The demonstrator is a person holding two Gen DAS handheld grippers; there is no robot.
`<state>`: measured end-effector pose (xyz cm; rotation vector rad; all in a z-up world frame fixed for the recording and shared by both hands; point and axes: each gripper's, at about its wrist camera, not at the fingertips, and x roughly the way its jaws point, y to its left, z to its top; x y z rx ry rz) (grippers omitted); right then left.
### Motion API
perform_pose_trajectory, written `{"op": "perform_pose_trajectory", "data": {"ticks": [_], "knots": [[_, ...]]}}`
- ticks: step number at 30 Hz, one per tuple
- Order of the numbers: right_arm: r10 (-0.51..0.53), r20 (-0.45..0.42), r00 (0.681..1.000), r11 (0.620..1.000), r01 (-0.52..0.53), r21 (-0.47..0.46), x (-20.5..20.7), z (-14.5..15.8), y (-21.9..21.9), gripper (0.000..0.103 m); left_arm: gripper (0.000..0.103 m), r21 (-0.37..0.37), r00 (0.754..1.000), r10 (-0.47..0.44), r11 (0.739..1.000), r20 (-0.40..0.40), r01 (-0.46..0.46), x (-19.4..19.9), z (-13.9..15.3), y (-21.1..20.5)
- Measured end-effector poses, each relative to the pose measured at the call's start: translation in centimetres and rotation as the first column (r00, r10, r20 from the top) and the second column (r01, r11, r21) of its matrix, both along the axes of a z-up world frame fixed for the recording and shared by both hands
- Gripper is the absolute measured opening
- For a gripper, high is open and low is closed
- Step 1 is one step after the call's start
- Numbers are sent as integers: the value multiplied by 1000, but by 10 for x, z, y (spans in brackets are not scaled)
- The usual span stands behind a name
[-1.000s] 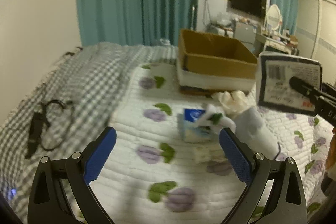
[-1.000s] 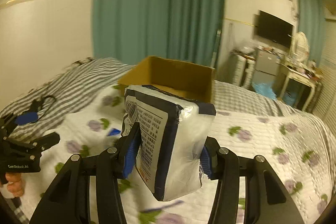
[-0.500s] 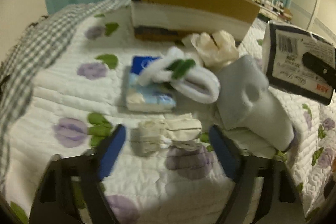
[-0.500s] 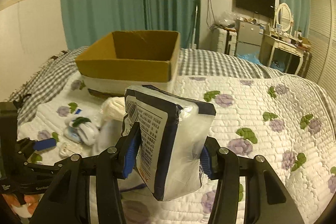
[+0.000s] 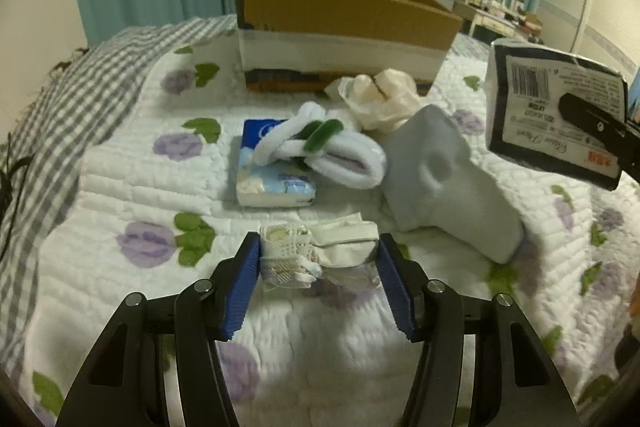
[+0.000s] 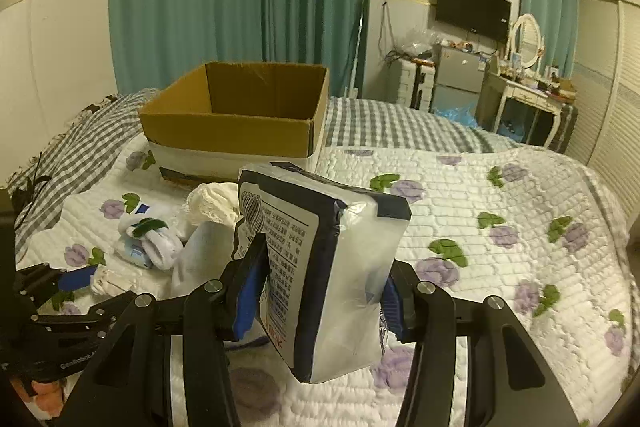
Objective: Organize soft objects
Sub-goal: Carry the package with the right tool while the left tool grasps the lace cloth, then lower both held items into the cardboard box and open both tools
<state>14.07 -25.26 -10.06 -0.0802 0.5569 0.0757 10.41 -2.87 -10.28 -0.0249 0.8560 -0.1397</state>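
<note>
My left gripper (image 5: 318, 277) is low on the quilt, its blue pads touching both sides of a small white lace sock bundle (image 5: 316, 251). Beyond it lie a blue tissue pack (image 5: 268, 183), white socks with a green band (image 5: 332, 153), a grey sock (image 5: 444, 175) and a cream cloth (image 5: 380, 99). My right gripper (image 6: 316, 291) is shut on a dark-edged tissue pack (image 6: 320, 267) and holds it above the bed; the pack also shows in the left wrist view (image 5: 556, 115). An open cardboard box (image 6: 240, 119) stands behind the pile.
The bed has a white quilt with purple flowers (image 6: 480, 227) and a grey checked blanket (image 6: 72, 155) on the left. Teal curtains, a dresser (image 6: 528, 99) and a TV are beyond the bed. A black cable (image 5: 12, 171) lies at the left edge.
My left gripper has dropped and moved forward to the lace bundle, and its jaws have narrowed around it. My right gripper still holds the tissue pack, now facing the box.
</note>
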Motion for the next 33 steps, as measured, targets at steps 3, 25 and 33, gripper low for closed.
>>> {"op": "perform_pose_trajectory", "data": {"ticks": [3,25,33], "knots": [[-23,37,999,1000,23,-5,-19,14,1,50,57,-21,1000,-13,1000,21,13,-9,16,2],[84,231,969,996,-77,-39,2,134,53,50,57,53,920,-69,997,386,53,63,176,-1],[76,186,980,997,-68,-48,114,127,62,50,57,120,941,-61,992,332,22,171,137,-7]]}}
